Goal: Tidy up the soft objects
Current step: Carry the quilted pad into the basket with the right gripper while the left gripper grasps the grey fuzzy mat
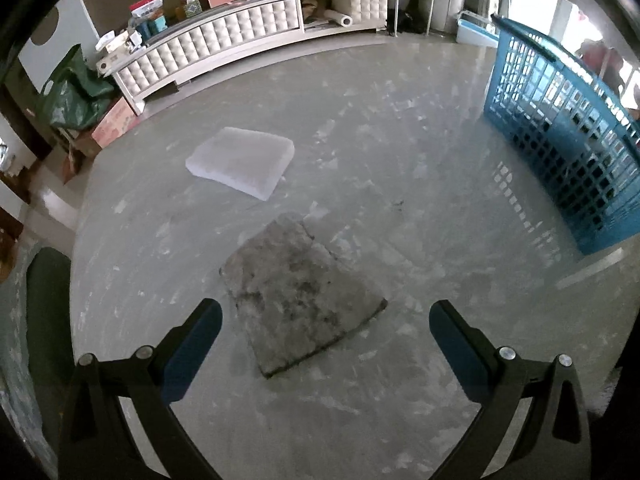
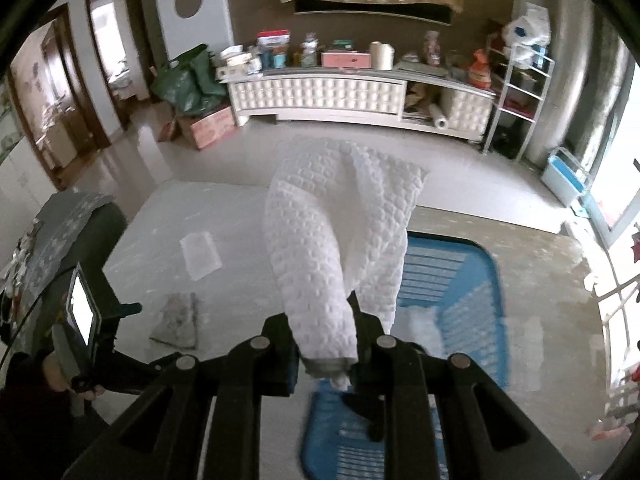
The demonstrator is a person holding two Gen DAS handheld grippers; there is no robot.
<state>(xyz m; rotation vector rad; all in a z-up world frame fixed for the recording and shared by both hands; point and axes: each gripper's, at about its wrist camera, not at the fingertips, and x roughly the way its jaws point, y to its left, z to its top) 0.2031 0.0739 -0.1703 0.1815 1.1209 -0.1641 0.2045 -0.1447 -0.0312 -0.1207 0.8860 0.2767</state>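
Observation:
My right gripper is shut on a corner of a white bumpy cushion, which hangs above the blue lattice basket. Something white lies in the basket's bottom. My left gripper is open, its fingers standing on either side of the near edge of a flat grey mottled pad on the table. A pale translucent foam block lies farther back on the same table. Both show small in the right wrist view: the grey pad and the foam block. The blue basket stands at the right.
The grey table drops off at its left edge. Along the far wall runs a white tufted cabinet loaded with boxes. A green bag and a cardboard box sit at its left end. A person's hand holds the left gripper's handle.

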